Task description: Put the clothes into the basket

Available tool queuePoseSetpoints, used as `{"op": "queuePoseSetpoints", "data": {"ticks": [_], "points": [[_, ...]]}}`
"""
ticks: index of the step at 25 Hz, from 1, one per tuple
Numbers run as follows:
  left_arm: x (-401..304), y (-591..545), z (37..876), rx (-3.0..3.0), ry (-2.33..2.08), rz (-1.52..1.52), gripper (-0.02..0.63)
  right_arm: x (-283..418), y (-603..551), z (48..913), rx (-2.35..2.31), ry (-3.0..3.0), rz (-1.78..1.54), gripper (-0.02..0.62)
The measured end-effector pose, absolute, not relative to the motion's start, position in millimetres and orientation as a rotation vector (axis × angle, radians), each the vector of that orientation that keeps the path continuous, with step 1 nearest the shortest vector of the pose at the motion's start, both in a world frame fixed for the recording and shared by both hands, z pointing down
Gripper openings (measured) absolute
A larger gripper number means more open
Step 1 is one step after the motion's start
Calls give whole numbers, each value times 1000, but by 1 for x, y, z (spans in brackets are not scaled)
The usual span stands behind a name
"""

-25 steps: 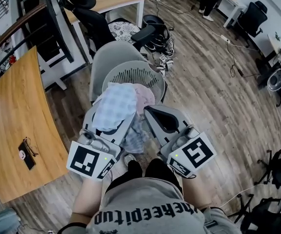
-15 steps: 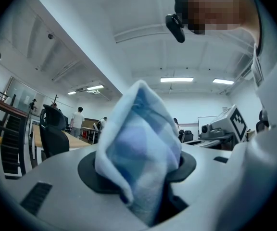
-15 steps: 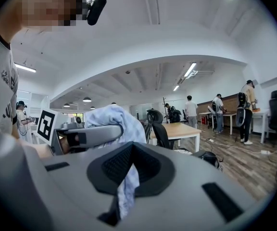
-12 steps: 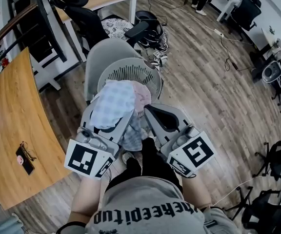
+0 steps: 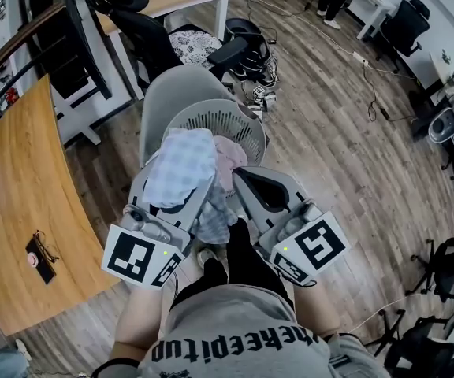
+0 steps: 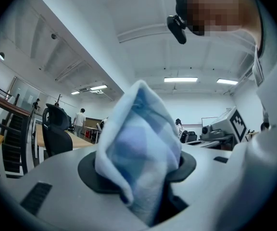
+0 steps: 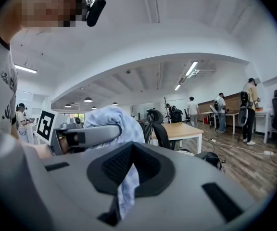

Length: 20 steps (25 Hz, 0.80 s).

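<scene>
Two grippers, both loaded up. The left gripper (image 6: 145, 177) has its fingers clamped on a light blue checked cloth (image 6: 141, 138), bunched thick between them. The right gripper (image 7: 127, 186) has its fingers nearly together, pinching a thin fold of grey-blue cloth (image 7: 128, 189) that hangs down between the two grippers. A pink cloth (image 5: 232, 160) peeks out behind the bundle. It's all held up right at the near rim of the basket (image 5: 219, 119), which sits on a grey chair (image 5: 172, 93).
</scene>
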State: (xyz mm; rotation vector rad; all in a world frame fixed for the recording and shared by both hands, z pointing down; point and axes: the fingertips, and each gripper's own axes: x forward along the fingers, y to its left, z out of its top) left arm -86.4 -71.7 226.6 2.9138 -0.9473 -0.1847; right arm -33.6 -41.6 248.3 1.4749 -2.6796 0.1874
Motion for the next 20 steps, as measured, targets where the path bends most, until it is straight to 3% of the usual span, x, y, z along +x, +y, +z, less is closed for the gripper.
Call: {"op": "queuePoseSetpoints", "data": {"ticks": [20], "points": [[-59, -157, 216, 2866, -1113, -195, 224, -1, -130, 243, 1333, -2748, 192, 9]]}}
